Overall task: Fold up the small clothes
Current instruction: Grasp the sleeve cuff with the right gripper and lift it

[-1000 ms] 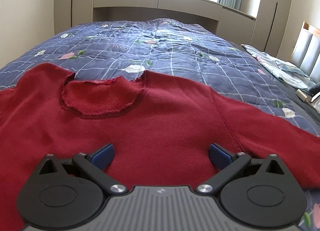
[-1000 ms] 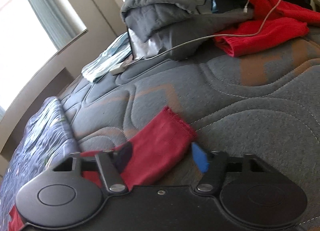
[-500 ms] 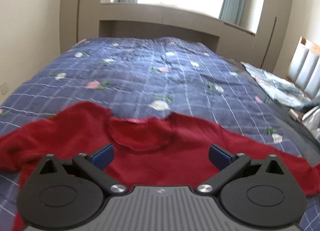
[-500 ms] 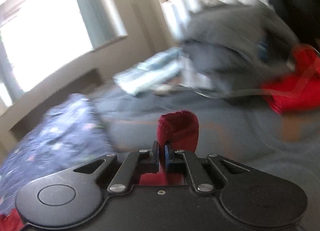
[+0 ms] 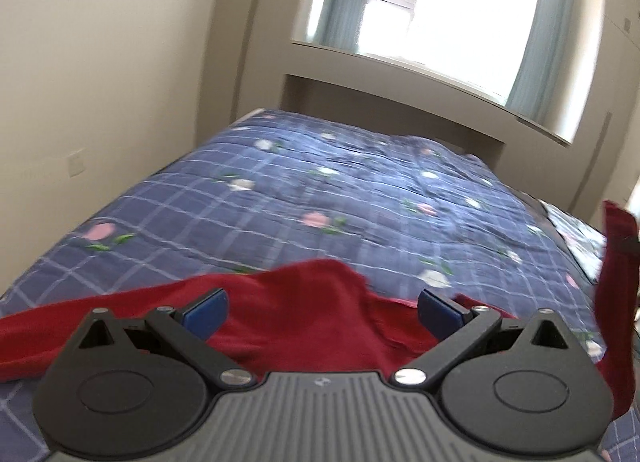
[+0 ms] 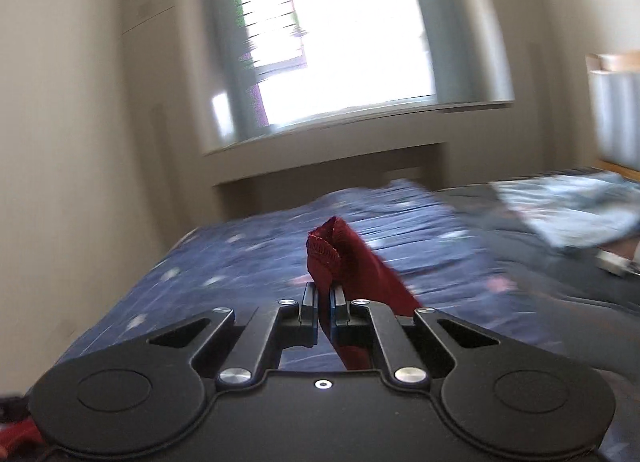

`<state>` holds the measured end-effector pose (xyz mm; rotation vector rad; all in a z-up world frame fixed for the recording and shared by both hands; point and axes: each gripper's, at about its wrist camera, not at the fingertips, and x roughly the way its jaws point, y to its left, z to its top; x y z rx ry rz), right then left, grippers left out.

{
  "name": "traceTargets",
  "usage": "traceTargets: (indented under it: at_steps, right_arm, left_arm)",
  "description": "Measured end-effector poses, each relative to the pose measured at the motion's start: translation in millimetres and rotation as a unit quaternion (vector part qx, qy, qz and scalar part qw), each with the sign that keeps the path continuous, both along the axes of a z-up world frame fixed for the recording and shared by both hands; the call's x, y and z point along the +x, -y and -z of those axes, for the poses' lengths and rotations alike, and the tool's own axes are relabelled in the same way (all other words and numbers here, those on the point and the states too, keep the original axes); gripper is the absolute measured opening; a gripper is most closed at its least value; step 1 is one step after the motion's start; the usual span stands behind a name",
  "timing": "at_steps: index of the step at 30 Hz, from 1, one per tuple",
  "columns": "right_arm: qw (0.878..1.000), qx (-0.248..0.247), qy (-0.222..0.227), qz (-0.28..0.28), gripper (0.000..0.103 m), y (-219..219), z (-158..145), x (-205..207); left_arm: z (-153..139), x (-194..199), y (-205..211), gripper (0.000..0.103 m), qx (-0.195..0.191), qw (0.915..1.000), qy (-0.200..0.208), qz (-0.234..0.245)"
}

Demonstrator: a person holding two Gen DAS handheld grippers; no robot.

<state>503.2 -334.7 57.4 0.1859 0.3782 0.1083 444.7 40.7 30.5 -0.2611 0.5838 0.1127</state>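
A red knit sweater (image 5: 304, 314) lies spread on the blue plaid floral quilt (image 5: 320, 197). My left gripper (image 5: 320, 306) is open and empty, held above the sweater's upper body. My right gripper (image 6: 324, 302) is shut on the sweater's right sleeve cuff (image 6: 340, 258) and holds it lifted off the bed. In the left wrist view the raised sleeve (image 5: 616, 262) hangs upright at the right edge.
A beige wall (image 5: 100, 81) runs along the bed's left side. A window with grey curtains (image 6: 340, 41) is at the far end. A pale patterned cloth (image 6: 568, 213) lies on the dark mattress (image 6: 560, 286) to the right.
My right gripper closed on the sleeve cuff, lifted it off the mattress and swung left over the quilt. My left gripper pulled back and tilted up, so less of the sweater shows.
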Motion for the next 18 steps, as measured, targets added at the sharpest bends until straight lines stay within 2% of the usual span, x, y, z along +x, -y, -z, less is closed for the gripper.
traceTargets:
  at_steps: [5,9,14,18]
  right_arm:
    - [0.995,-0.026,-0.018,-0.091,0.005,-89.7,22.8,8.8]
    - [0.986,-0.077,-0.039,-0.142,0.005,-162.1,56.7,7.1]
    - [0.965,-0.158,-0.079,-0.194,0.005,-233.0,108.5,-4.5]
    - [0.95,-0.199,-0.1,-0.218,0.005,-258.5,140.9,-13.1]
  left_arm:
    - [6.7,-7.0,-44.0,0.103,0.005,0.9995,-0.004,-0.031]
    - [17.2,-8.5,-69.9,0.103,0.006,0.9987,-0.011,-0.05]
    - [36.5,-4.9,-84.3,0.103,-0.004,0.9978,-0.025,-0.061]
    - [50.1,1.7,-85.2,0.103,-0.009,0.9978,-0.034,-0.056]
